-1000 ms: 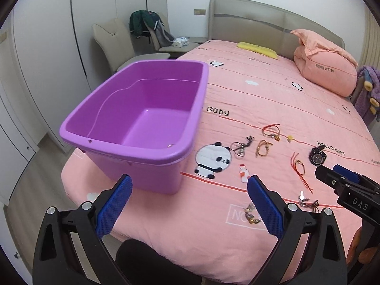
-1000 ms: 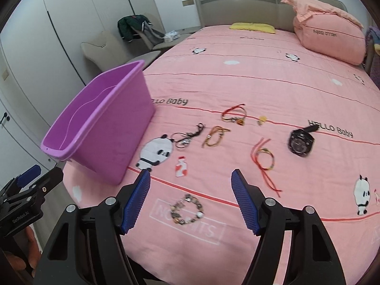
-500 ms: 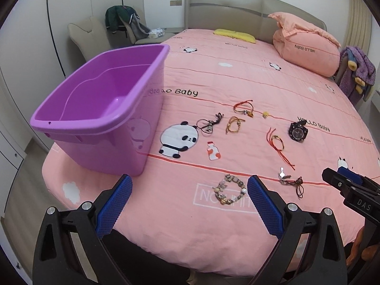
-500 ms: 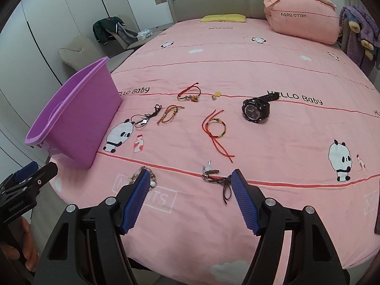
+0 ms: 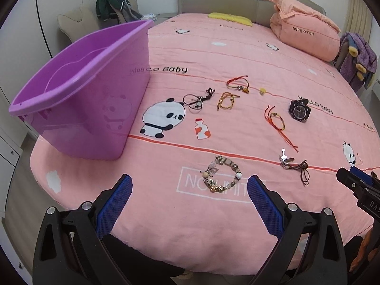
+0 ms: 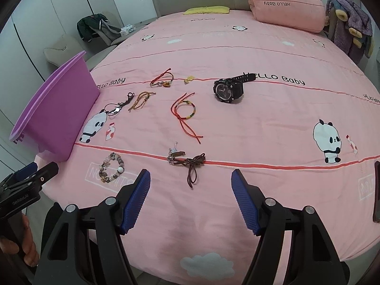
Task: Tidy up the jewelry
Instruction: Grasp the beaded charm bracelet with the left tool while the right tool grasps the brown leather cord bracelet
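Both grippers have dropped toward the bed's near edge — left gripper (image 5: 188, 190) over the beaded bracelet (image 5: 223, 175), right gripper (image 6: 191, 185) by the brown cord (image 6: 190, 162). Jaws spread, empty — picking looks imminent, purple bin (image 5: 78, 95) waiting at the left edge.

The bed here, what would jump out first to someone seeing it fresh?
The big purple tub sits at the left edge of the pink panda bedspread. Jewelry is scattered to its right: a beaded bracelet nearest, cord bracelets beyond it, and a black watch farther right. Both grippers hover open and empty.
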A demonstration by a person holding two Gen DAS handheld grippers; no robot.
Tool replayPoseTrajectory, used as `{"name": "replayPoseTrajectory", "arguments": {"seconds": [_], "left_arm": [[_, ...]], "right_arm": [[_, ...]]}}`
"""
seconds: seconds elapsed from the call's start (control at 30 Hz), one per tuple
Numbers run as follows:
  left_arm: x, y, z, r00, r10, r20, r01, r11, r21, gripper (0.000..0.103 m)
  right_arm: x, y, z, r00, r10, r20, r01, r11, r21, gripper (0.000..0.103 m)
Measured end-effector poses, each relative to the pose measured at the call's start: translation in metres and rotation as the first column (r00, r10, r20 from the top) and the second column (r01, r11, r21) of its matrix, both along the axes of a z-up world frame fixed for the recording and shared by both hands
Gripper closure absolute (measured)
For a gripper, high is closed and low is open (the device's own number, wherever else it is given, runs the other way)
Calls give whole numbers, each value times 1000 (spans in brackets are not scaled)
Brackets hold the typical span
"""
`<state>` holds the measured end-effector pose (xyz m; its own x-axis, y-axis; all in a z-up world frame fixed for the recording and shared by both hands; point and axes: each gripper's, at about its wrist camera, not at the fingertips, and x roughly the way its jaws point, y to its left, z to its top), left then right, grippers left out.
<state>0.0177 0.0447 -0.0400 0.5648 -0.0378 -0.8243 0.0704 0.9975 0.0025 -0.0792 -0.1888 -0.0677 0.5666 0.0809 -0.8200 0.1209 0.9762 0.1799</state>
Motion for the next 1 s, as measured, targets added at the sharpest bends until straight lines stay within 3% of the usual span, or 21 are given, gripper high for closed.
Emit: {"name": "replayPoseTrajectory", "arguments": {"seconds": [0.57,1.0], "left_arm": [[36,0,-65,995,27,-99,-24,999,25,7],[59,-2,-102,988,45,-150,-38,998,50,7]], "right_arm": [[33,-2,-53,996,22,-87,-25,999,-36,35],[55,0,-77,991,22,-132,-31,997,-69,35]]}}
